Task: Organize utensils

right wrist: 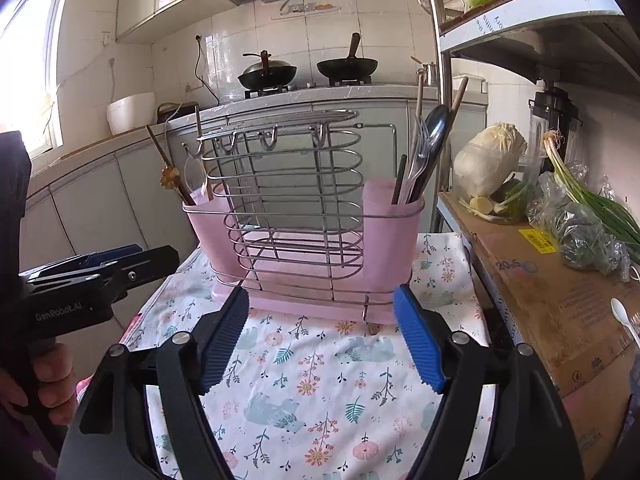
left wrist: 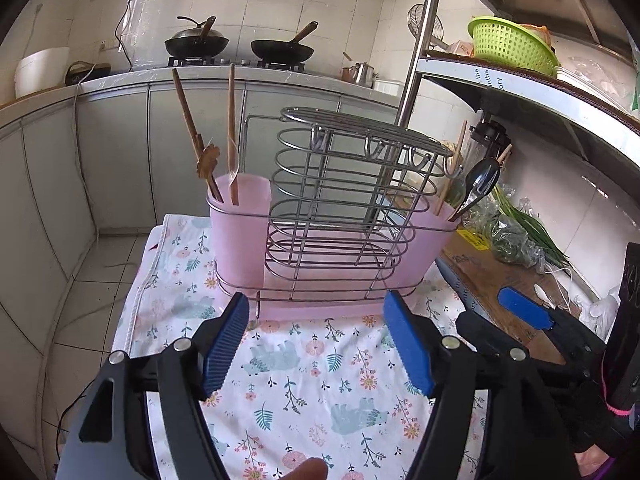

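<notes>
Both tongs gape wide with nothing between the pads: left tongs [left wrist: 314, 344], right tongs [right wrist: 320, 338]. Utensil rack [left wrist: 332, 208] sits just past their tips on the floral tabletop [left wrist: 304, 376], long side running left-right. Chopsticks [left wrist: 192, 132] at its left end, spoons [right wrist: 430, 148] at its right, all sticking up, leaning slightly.

"GenRobot.AI" stands in pale letters on the black body of the left gripper [right wrist: 120, 258], seen from the right wrist. The cardboard sheet [right wrist: 560, 300] carries a faint "20" mark. Print on the shelf edge [right wrist: 492, 20] and the yellow label [right wrist: 538, 240] is unreadable.
</notes>
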Demonstrator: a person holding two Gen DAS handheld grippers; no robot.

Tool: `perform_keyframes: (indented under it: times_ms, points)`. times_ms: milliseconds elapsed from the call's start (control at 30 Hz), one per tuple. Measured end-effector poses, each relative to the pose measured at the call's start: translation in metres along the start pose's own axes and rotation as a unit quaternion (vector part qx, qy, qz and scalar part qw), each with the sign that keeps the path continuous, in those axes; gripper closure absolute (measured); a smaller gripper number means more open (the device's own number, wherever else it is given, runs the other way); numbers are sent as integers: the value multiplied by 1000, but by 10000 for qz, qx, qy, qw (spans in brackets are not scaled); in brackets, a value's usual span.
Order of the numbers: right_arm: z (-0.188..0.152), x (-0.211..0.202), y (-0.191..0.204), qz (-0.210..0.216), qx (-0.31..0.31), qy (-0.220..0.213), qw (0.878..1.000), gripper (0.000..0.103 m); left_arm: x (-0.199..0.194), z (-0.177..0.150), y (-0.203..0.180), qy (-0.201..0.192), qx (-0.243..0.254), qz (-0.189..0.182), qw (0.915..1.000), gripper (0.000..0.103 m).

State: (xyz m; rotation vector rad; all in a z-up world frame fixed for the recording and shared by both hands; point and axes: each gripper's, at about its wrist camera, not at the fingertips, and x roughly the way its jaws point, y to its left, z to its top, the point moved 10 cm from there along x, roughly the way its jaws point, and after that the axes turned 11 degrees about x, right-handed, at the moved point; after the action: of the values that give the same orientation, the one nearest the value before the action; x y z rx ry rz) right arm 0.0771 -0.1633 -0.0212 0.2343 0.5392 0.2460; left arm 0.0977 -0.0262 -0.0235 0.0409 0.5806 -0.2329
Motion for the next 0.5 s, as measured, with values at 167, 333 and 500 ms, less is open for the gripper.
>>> perform_keyframes:
  times_ms: [167,333,500]
  points:
    - [-10,-2,0,-88,31,40,9999,26,1,-12,-3,140,-142,92,9998,34]
    - [-19,-4,-1,-164,68,96,9998,25,1,-24,-6,247,-142,214,9994,34]
    - [-25,-6,-1,-214,100,123,9996,24,-3,-31,-6,273,-156,334,9989,34]
